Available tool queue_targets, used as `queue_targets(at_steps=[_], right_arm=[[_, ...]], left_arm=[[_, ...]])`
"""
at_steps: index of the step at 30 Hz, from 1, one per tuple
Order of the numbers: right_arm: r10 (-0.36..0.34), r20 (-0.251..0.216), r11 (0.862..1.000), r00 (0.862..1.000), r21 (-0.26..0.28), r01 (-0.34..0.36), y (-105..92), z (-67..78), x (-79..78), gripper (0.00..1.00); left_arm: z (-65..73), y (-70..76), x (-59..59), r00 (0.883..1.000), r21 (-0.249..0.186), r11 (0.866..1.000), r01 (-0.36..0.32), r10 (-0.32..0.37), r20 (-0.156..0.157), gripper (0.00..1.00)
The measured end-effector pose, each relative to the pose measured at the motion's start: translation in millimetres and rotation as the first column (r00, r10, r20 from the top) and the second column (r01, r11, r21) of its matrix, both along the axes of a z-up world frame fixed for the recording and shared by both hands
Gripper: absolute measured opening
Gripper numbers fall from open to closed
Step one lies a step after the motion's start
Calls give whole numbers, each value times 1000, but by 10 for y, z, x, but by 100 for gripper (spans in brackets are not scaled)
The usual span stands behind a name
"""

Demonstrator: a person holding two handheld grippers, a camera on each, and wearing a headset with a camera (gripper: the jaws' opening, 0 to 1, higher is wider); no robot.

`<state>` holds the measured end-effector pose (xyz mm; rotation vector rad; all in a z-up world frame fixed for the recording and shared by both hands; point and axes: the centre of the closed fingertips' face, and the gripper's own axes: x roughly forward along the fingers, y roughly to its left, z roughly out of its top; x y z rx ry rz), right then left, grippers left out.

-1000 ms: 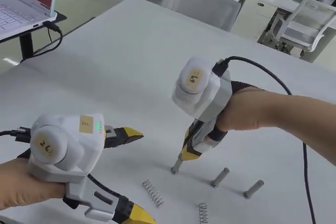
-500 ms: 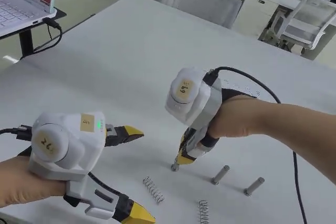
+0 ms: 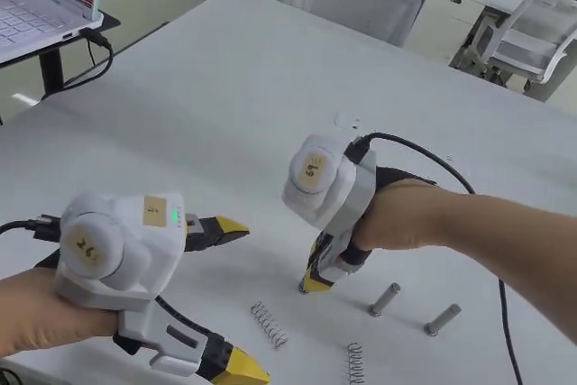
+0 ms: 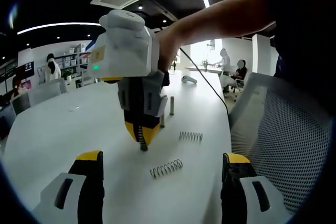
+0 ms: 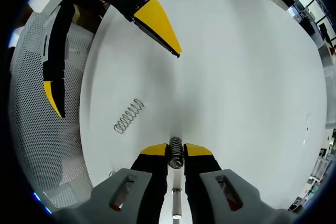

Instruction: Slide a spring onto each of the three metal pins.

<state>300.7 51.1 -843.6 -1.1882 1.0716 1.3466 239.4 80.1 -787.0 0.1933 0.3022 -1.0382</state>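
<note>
The right gripper point(image 3: 311, 282) has come down since a second ago. Then a stretch of bare shaft showed under its yellow tips; now the tips sit close to the table point(image 3: 225, 87), at the foot of the first pin point(image 5: 177, 199). Its jaws are pressed in on the held spring point(image 5: 175, 156), pinching the coil from both sides. The spring is threaded over that pin. Its long axis runs straight along the shaft, upright off the table in the left gripper view, with its lower end towards the tabletop.

The left gripper point(image 5: 119, 83) stays as it was, jaws spread wide with nothing between them, hovering off to the left of the right one and pointing towards it.

Just right of the first pin, the second pin point(image 3: 385, 299) and the third pin point(image 3: 443, 319) stand bare in a short row, apart from each other; the left gripper view shows them upright. The nearer loose spring point(image 3: 269, 325) and the other loose spring point(image 3: 355, 363) lie flat on the table in front of the pins, where they lay before, well apart from each other and touching no pin.
</note>
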Motion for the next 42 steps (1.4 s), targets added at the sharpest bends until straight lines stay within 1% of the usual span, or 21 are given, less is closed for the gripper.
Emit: queue_targets(at_steps=[3,7,11,13,14,16,17,18,20,28,33,40,42], right_arm=[[-2,0,1000,1000,4,2,10,11,6,9],[-1,-4,1000,1000,-3,1,-4,-13,-8,9],[5,-3,1000,1000,2,-5,-3,-29,-17,10],[-8,-25,1000,1000,21,8,16,-27,-51,16],[-9,-24,1000,1000,17,9,6,-24,-51,17],[4,-4,1000,1000,18,-4,-6,-19,-25,16],[-1,-9,1000,1000,18,1,-9,-14,-26,17],[-7,-13,1000,1000,22,7,-11,-3,-32,17],[-5,-2,999,1000,34,5,-4,13,-18,19],[-21,2,998,1000,65,21,0,89,-13,21],[-22,11,997,1000,75,22,-15,144,-11,22],[-48,18,993,999,112,46,-34,252,-10,23],[-60,11,991,998,121,58,-50,278,-17,23]], left_arm=[[-8,3,-1,1000,1,1000,-2,2,-3,91],[-4,-6,0,1000,-1,1000,-1,1,-4,91],[-3,-12,3,1000,0,1000,1,-1,-4,90],[-5,-10,5,1000,0,1000,0,0,-6,90],[-9,-8,3,1000,2,1000,2,-1,-8,90],[-9,-5,6,1000,3,1000,1,-1,-7,90],[-5,-6,6,1000,1,1000,0,0,-8,90],[-5,-6,7,1000,1,1000,0,0,-8,90],[-7,-9,7,1000,0,1000,-1,1,-10,90],[-39,-9,0,1000,3,1000,3,-3,-15,89],[-61,21,9,1000,6,1000,0,0,-18,89],[-69,21,-2,1000,10,1000,7,-7,-21,89],[-77,19,-6,1000,12,1000,10,-9,-22,88]])
